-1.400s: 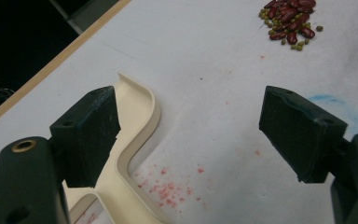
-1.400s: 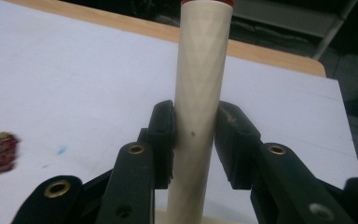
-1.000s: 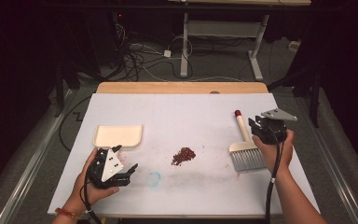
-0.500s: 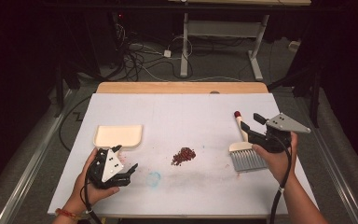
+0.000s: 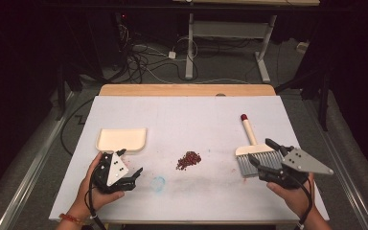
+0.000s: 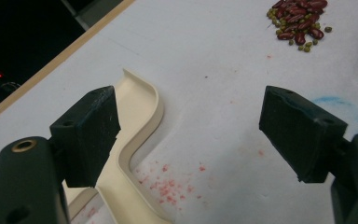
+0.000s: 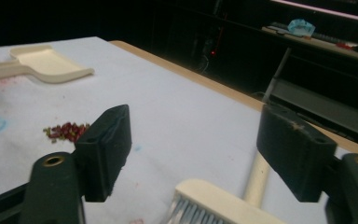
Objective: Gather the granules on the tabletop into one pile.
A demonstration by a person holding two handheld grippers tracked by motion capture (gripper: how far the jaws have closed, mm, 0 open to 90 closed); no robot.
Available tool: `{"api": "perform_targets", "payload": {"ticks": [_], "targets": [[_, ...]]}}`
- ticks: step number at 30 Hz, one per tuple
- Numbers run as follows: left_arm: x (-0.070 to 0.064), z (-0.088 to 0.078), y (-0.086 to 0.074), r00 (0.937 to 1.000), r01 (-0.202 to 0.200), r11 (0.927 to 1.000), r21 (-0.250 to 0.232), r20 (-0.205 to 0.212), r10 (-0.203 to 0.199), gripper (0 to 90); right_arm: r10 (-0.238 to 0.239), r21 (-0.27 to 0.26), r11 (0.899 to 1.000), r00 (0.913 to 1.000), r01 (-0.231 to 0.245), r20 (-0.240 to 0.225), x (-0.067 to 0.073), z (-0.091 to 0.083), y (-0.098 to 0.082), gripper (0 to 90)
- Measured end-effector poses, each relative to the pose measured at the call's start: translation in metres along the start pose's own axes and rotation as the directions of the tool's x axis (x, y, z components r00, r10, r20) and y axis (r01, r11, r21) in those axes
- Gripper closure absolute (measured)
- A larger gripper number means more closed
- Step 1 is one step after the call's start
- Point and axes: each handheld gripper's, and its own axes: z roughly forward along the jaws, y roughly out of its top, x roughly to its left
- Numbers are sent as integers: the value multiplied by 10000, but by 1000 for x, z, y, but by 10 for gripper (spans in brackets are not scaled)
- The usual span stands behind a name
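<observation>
With the right hand-held gripper [image 5: 263, 155] just opened and empty, the cream grey-bristled brush [image 5: 255, 154] could be nudged askew if approached off-centre.

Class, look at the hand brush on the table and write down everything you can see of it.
The brush lies flat on the white table cover, at its right side. It has a cream head, grey bristles pointing toward the person, and a cream handle with a dark red tip pointing away. It looks like plastic. The right gripper hovers over the bristles with its jaws open, having just been opening; in the right gripper view nothing is clamped between them. A small bean pile lies to its left, apart.
</observation>
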Motion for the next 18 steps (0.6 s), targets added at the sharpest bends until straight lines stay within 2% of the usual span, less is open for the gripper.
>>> {"api": "perform_targets", "payload": {"ticks": [2,5,8,18], "targets": [[-1,-1,0,10000,1,10000,-6,-35,-2,194,-257,-18,9997,9995,257,155,3,-2,-3,226],[-2,-3,2,9999,-40,10000,-77,-93,39,188,-20,-144,9999,10000,20,22,3,-3,-4,196],[-2,-2,0,9999,-77,10000,-50,-106,77,185,-283,-6,9996,9991,283,302,6,-3,-6,179],[3,-5,0,9999,-41,9998,-173,-136,38,185,-60,6,10000,9990,59,449,4,-2,-7,176]]}}
